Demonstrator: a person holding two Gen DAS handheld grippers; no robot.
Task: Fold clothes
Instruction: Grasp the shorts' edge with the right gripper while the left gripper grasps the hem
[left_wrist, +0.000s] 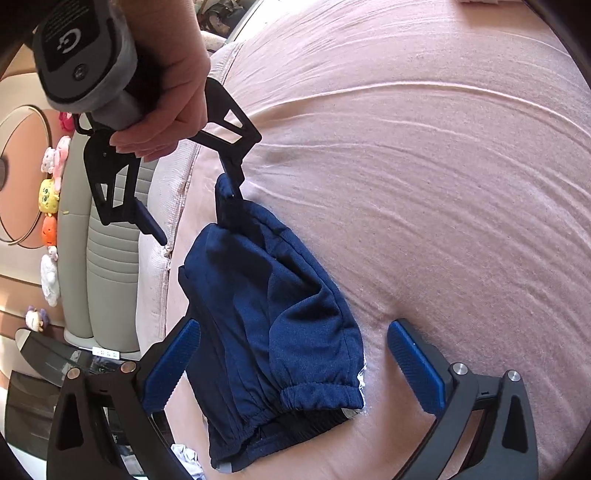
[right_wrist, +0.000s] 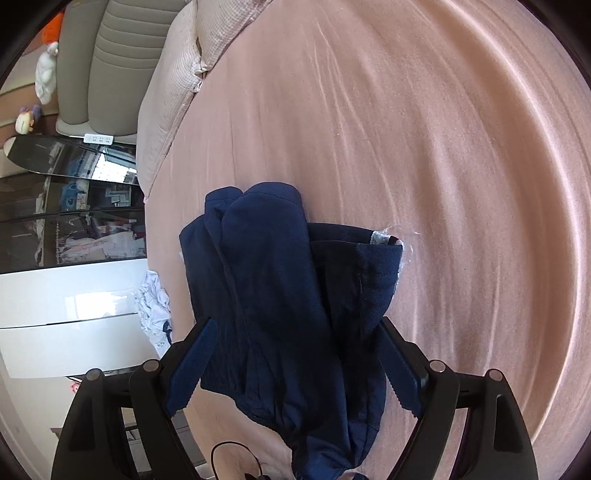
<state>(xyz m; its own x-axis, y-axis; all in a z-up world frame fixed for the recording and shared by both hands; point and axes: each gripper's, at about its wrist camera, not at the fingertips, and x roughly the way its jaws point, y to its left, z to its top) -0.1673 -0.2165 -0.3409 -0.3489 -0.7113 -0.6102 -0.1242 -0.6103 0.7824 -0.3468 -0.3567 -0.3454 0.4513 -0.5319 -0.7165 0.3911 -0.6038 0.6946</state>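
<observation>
Both my grippers spread wide, gripping nothing: left gripper (left_wrist: 291, 365) and right gripper (right_wrist: 295, 365) straddle navy garment (left_wrist: 273, 325) on pink bedsheet (left_wrist: 424, 184).

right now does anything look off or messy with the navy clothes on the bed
The navy garment lies bunched and uneven on the pink bedsheet, not squared. A bit of clear plastic with a grey tag sticks out at its edge. A crumpled white cloth hangs at the bed's side.

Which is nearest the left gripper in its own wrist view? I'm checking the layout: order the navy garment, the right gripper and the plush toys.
1. navy garment, lying between the left gripper fingers.
2. right gripper, beyond, at the garment's far end.
3. plush toys, far left, off the bed.
</observation>
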